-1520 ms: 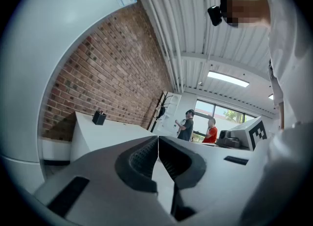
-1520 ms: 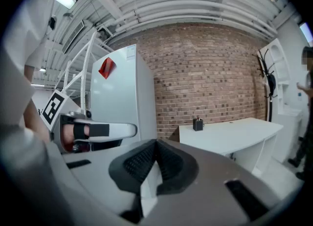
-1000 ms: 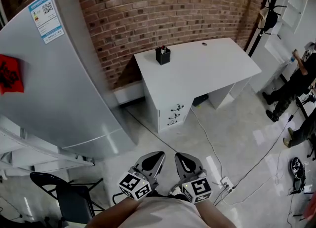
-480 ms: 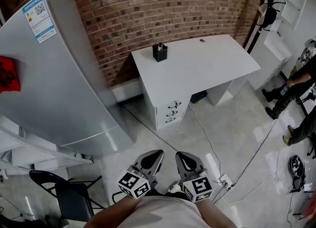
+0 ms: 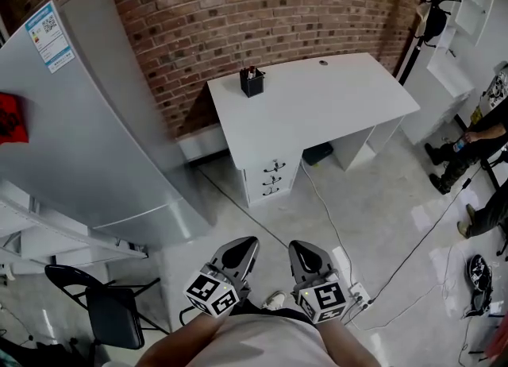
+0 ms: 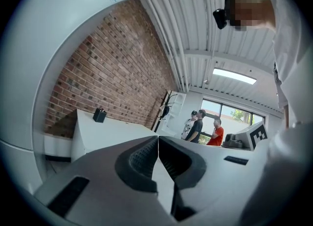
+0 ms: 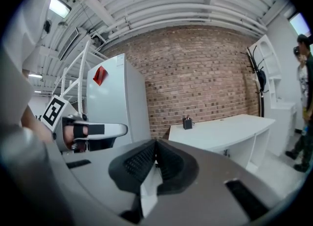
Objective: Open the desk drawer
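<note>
- Left gripper [image 5: 240, 246] and right gripper [image 5: 302, 249]: low in the head view, side by side, close to the body, aimed toward the desk [image 5: 317, 103].
- Jaws of both pressed together tip to tip, with nothing between the pads, as shown in each gripper view.
- Drawer stack [image 5: 272, 180]: under the desk at the end nearer the fridge [image 5: 95, 135]. Three dark handles one above another, all fronts flush and closed. Well apart from both grippers, across open floor.
- Step in hand, as judged: approach only, no drawer touched yet.
- To do it well: close the distance first, stepping clear of the cable [image 5: 324, 214] and power strip [image 5: 361, 294] on the floor.
- Choose one gripper and one handle, probably the top handle [image 5: 274, 168], too small here to tell its shape.
- Spread the jaws before arriving, not at the handle.
- Bring the jaws in level and square to the drawer front, around the handle, then close firmly.
- Pull straight back along the drawer's run, without lifting or twisting, either being likely to bind the slide or slip the grip.
- Keep the free gripper out of the drawer's path and clear of the pen holder [image 5: 252, 83].
</note>
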`<state>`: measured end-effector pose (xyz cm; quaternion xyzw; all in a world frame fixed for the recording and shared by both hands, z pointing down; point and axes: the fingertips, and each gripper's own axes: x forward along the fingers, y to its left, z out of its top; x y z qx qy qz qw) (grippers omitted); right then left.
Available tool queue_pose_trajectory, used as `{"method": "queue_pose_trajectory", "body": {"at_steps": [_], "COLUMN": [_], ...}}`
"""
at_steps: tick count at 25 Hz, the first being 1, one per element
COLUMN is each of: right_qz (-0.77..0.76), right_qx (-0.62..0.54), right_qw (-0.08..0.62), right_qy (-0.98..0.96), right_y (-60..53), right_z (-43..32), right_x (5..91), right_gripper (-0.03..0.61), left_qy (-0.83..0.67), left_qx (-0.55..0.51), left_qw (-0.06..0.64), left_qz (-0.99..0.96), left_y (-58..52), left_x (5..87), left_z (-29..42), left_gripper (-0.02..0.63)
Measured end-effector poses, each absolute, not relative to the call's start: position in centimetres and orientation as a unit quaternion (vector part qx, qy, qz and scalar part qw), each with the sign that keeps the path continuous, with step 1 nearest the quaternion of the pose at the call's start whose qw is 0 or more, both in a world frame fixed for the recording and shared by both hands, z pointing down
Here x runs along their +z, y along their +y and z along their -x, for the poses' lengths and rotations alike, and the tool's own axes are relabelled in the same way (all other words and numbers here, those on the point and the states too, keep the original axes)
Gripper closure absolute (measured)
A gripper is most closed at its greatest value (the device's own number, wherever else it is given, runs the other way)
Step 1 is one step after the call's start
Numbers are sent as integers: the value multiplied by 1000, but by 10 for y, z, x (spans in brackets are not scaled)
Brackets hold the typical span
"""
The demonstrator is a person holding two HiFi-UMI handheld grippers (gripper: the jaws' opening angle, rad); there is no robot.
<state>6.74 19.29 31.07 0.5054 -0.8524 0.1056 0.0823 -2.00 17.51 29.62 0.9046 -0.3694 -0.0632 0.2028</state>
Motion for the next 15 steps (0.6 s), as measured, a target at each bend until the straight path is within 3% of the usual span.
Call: {"method": "queue_pose_trajectory", "body": {"at_steps": [15], "right_qz": [-483], "right_qx": [126], "right_qw": [80], "right_qy": [-863], "right_y": [174], "right_z": [-74], "right_x": [328], "right_gripper": [562], "left_qy": [-410], "left_qx": [-56], "left_qw": [207], "left_qz": [-886], "left_y": [164], "left_x": [310], "left_z": [28], "left_gripper": [604]}}
